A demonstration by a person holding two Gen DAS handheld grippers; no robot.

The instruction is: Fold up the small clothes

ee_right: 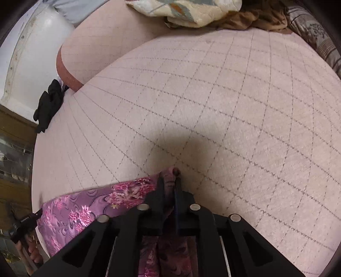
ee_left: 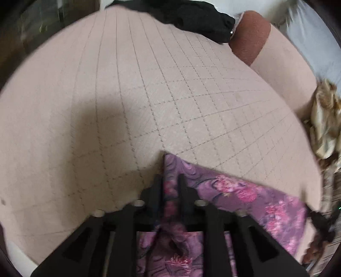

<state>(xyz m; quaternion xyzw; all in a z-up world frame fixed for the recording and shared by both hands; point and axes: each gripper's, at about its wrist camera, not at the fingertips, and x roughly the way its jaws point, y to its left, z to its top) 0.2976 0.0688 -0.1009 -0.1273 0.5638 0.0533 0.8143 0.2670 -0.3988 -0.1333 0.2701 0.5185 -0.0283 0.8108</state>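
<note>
Purple floral cloth [ee_left: 245, 191] pinched by both — left gripper [ee_left: 170, 176], right gripper [ee_right: 170, 176]; cream bundle [ee_right: 187, 10] right view only.

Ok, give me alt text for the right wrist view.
The right gripper pinches a corner of a purple floral cloth above a quilted pinkish bedspread. Crumpled fabrics lie at the far edge, a black garment at left.

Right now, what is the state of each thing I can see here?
Purple floral cloth: stretched between both grippers over the quilted cover.
Left gripper: fingers closed on a cloth corner.
Right gripper: fingers closed on the other corner.
Black garment: crumpled, unfolded.
Quilted cover: spread flat.
</note>
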